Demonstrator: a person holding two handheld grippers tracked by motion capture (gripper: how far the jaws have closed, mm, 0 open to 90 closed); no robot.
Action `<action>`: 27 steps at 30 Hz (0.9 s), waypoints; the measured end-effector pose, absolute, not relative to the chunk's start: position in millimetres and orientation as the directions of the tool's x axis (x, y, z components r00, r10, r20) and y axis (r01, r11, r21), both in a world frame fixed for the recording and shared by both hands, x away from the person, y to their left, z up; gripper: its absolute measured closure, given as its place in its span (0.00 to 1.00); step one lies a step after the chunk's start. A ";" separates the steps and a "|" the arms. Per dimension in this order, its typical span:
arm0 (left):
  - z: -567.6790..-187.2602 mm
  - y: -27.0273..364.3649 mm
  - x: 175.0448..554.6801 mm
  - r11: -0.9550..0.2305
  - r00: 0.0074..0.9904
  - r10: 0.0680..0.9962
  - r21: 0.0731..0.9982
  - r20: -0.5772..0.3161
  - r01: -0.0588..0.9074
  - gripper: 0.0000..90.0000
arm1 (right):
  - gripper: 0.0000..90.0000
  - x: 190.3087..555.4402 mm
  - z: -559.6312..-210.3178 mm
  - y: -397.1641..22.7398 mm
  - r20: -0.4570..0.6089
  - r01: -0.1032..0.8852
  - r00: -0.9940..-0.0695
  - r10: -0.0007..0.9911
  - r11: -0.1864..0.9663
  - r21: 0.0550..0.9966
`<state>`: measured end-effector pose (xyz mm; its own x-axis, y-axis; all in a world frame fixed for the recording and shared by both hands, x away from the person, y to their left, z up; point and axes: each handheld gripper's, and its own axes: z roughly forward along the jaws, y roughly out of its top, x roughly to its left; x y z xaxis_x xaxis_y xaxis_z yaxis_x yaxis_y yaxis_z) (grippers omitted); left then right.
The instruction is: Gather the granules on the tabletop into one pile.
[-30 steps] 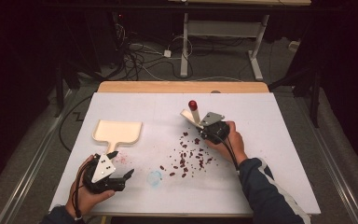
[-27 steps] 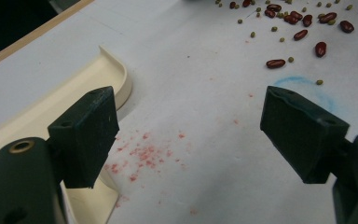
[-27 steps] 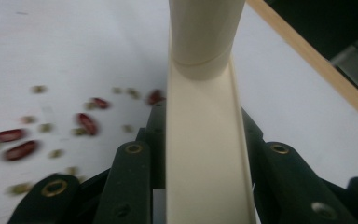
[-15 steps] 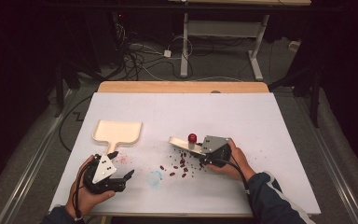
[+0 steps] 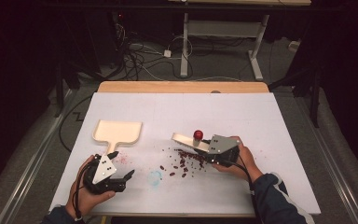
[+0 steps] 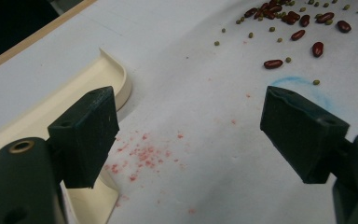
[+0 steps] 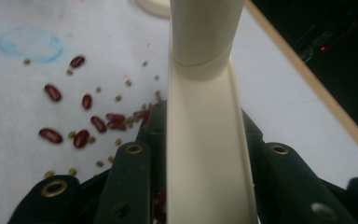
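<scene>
- Fingers of the right gripper (image 5: 204,148) pinch the cream brush handle (image 7: 205,140), held low over the scattered beans (image 5: 184,163) mid-table.
- Left gripper (image 5: 121,165) rests with jaws spread, nothing between them, beside the dustpan (image 5: 117,131).

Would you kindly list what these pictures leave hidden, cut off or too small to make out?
- Brush, right gripper view: its working end is cut off by the top edge.
- Right hand-held gripper: the handle hides its pads.
- Dustpan, left gripper view: the left jaw and the frame edge hide most of it.
- Small green beans: too small to see in the high view.
</scene>
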<state>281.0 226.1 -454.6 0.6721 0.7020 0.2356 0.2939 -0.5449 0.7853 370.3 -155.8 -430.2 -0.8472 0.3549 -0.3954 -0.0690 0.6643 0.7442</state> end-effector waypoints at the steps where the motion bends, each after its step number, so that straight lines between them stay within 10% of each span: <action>1: -454.4 226.3 281.0 -0.543 0.671 0.703 0.786 0.235 0.294 0.21 | 0.75 369.8 -426.0 -157.1 -0.391 -0.062 -0.841 0.375 0.651 0.757; 14: -441.1 251.8 277.8 -0.468 0.589 0.773 0.840 0.237 0.275 0.21 | 0.75 314.1 -403.9 -108.1 0.136 0.319 -0.895 0.426 0.396 0.861; 27: -444.2 269.8 282.0 -0.414 0.538 0.818 0.858 0.203 0.305 0.19 | 0.75 323.9 -454.9 -53.6 0.231 0.460 -0.840 0.492 0.419 0.782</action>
